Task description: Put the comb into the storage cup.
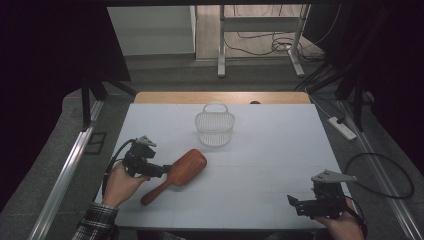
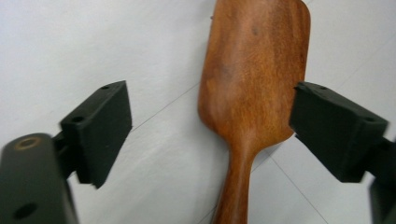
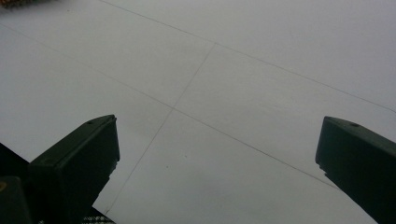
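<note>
Now my left tool [image 1: 166, 172] is released, the wooden hairbrush [image 1: 181, 172] lying between its jaws on the white desk [image 1: 270, 160]; my right tool [image 1: 295, 204] gapes too.

The wooden hairbrush [image 2: 254, 88] is cut off top and bottom in the left gripper view; its bristle side stays hidden against the bench [image 1: 260, 165].

Hairbrush [image 2: 254, 84] glossy smooth wood; table [image 1: 280, 150] matt.

Plaid sleeve [image 1: 97, 220] (black grippers, cabled)
</note>
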Tool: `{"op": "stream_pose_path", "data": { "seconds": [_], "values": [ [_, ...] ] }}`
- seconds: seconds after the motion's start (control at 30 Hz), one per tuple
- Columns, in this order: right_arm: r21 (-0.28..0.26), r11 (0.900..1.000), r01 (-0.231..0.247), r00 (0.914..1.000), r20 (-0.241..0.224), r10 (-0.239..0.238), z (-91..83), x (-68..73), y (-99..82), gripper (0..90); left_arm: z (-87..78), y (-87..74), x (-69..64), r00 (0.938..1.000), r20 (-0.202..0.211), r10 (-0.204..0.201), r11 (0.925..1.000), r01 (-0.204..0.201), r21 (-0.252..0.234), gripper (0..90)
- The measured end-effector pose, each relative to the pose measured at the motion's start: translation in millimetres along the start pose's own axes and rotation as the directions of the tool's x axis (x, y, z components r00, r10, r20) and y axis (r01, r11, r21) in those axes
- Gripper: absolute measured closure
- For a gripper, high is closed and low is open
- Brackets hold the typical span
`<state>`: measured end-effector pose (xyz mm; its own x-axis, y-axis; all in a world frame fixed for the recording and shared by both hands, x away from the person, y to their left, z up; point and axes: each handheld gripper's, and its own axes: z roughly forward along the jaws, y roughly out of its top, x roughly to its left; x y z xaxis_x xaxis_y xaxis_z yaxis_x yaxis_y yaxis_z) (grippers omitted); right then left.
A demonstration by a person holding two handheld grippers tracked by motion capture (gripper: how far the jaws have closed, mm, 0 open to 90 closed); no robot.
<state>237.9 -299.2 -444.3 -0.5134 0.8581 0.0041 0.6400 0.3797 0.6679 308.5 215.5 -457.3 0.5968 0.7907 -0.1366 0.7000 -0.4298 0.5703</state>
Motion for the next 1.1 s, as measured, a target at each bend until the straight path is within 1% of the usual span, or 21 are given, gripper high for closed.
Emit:
{"op": "stream_pose_path", "data": {
  "seconds": [0.07,0.2,0.33,0.47,0.5,0.53,0.6,0.7,0.77,0.83,0.9,0.93,1.0,1.1],
  "values": [
    [0.001,1.0,0.0,1.0,-0.002,0.0,0.1,-0.2,0.1,0.0,-3.1,-2.7,0.8,0.9999,0.012,-0.003,1.0,0.003,-0.005,10.7],
    [0.001,1.0,0.001,1.0,-0.004,-0.001,0.3,-0.2,0.2,0.0,-9.1,-7.1,1.3,0.9999,0.012,-0.012,0.9998,0.012,-0.017,7.5],
    [-0.003,1.0,0.0,1.0,-0.004,0.0,-0.3,-0.1,0.0,0.0,-15.2,-15.0,-2.5,0.9999,0.01,-0.014,0.9996,0.014,-0.023,3.6],
    [-0.002,1.0,0.002,1.0,-0.005,-0.002,-0.3,0.1,0.1,0.0,-17.8,-20.5,-5.0,0.9998,0.017,-0.012,0.9998,0.012,-0.018,0.5],
    [-0.002,1.0,0.003,1.0,-0.005,-0.003,-0.2,0.1,0.2,0.0,-19.5,-23.8,-7.4,0.9999,0.01,-0.005,0.9999,0.005,-0.012,0.0],
    [-0.002,1.0,0.003,1.0,-0.005,-0.003,-0.2,0.1,0.2,0.0,-19.5,-23.8,-7.4,0.9999,0.01,-0.005,0.9999,0.005,-0.012,0.0],
    [0.0,1.0,0.003,1.0,-0.003,-0.003,0.1,0.1,0.3,0.0,-22.2,-28.6,-10.7,1.0,-0.005,0.001,0.9996,-0.002,-0.029,0.0],
    [-0.004,1.0,0.0,1.0,-0.004,0.0,-0.2,0.1,0.3,0.0,-24.2,-32.0,-14.5,0.9997,-0.016,0.018,0.9991,-0.019,-0.039,0.0],
    [-0.002,1.0,0.001,1.0,-0.002,-0.001,0.0,0.3,0.5,0.0,-24.0,-32.5,-15.6,0.9995,-0.021,0.023,0.999,-0.024,-0.038,0.0],
    [-0.002,1.0,0.002,1.0,-0.002,-0.002,0.1,0.5,0.6,0.0,-21.2,-34.2,-17.6,0.9986,-0.038,0.038,0.9988,-0.039,-0.03,0.0],
    [-0.002,1.0,0.002,1.0,-0.002,-0.002,0.0,0.5,0.6,0.0,-18.9,-34.9,-17.6,0.9982,-0.042,0.044,0.9987,-0.045,-0.023,0.0],
    [-0.002,1.0,0.002,1.0,-0.002,-0.002,0.0,0.3,0.5,0.0,-14.9,-35.6,-17.7,0.9976,-0.049,0.05,0.9986,-0.051,-0.017,0.0],
    [-0.002,1.0,0.002,1.0,-0.002,-0.002,0.0,0.3,0.5,0.0,-13.0,-35.7,-17.6,0.9975,-0.047,0.053,0.9985,-0.053,-0.013,0.0],
    [0.0,1.0,0.002,1.0,-0.004,-0.002,0.2,0.2,0.5,0.0,-5.1,-36.0,-16.9,0.9975,-0.028,0.064,0.9979,-0.064,0.002,0.0]
  ]
}}
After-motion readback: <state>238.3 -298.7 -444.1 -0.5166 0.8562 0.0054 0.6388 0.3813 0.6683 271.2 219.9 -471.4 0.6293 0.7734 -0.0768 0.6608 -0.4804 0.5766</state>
